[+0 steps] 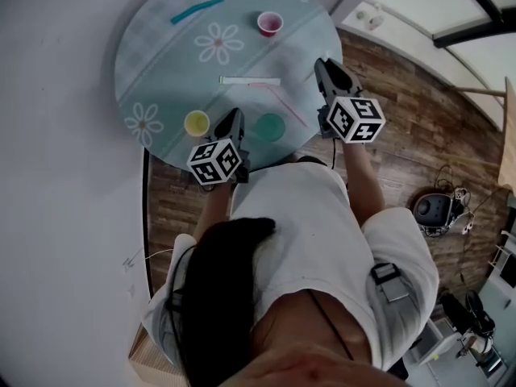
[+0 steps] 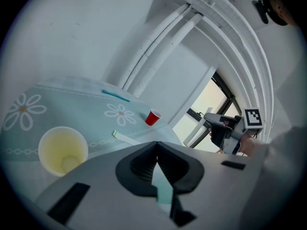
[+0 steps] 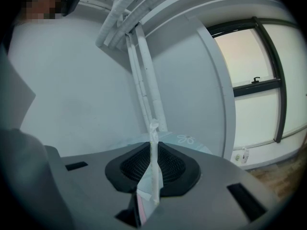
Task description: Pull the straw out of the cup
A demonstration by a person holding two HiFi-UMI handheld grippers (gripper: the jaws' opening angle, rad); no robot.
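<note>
Right tongs [image 3: 152,146] clamp wrapped straw [image 3: 153,128]; left tongs [image 2: 157,146] closed

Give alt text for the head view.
A person's two grippers over a round table with pale teal flowered cloth: left gripper by a green cup, right gripper near the table's edge. Also on it: yellow cup, pink cup, white paper strip, thin pink straw, teal straw.

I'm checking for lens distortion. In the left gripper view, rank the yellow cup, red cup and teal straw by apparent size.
1. yellow cup: by far the largest, though it is also nearest the camera.
2 and 3. teal straw and red cup: the straw looks longer and the cup wider, so I can't rank them.
</note>
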